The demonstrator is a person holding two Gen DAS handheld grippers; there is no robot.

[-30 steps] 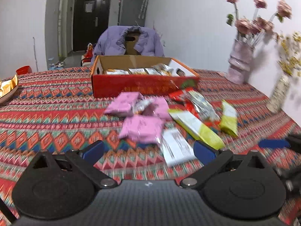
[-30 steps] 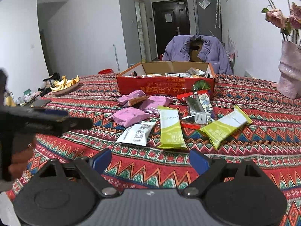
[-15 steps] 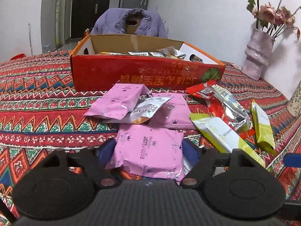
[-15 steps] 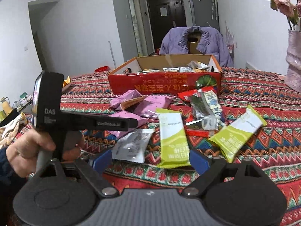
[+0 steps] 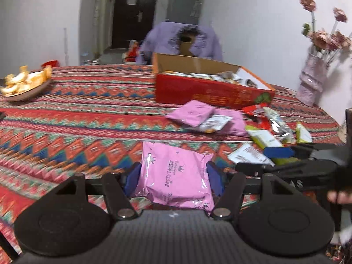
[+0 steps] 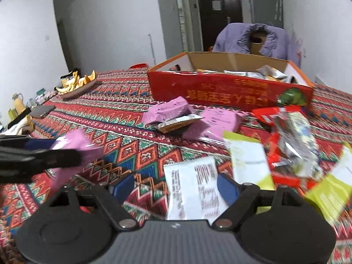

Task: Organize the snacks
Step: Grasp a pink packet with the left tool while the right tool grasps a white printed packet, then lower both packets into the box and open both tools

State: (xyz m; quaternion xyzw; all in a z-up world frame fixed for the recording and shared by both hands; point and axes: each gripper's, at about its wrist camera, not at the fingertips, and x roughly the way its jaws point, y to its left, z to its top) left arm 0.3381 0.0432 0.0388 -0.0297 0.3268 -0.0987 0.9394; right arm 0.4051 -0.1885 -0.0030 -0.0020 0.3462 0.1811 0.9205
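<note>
My left gripper (image 5: 173, 177) has a pink snack packet (image 5: 171, 160) between its blue pads; its jaws are closing and the pads press the packet's two sides. The right wrist view shows that packet (image 6: 72, 143) off to the left of the pile, in the left gripper (image 6: 44, 151). My right gripper (image 6: 175, 187) hangs low over a white packet (image 6: 193, 182), which lies between its jaws; they are closing, and the left pad is still apart from it. More pink, green and red packets (image 6: 248, 158) lie before the red cardboard box (image 6: 220, 90), which holds several snacks.
A plate of orange peel (image 5: 24, 83) sits at the far left of the patterned tablecloth (image 5: 88, 114). A vase of pink flowers (image 5: 312, 83) stands at the right edge. Behind the box is a chair with a purple jacket (image 5: 180, 41). A phone (image 6: 41, 111) lies near the left edge.
The left gripper closed on the pink packet and carried it left, away from the pile. The right gripper came forward and down over the white packet, and its jaws narrowed.
</note>
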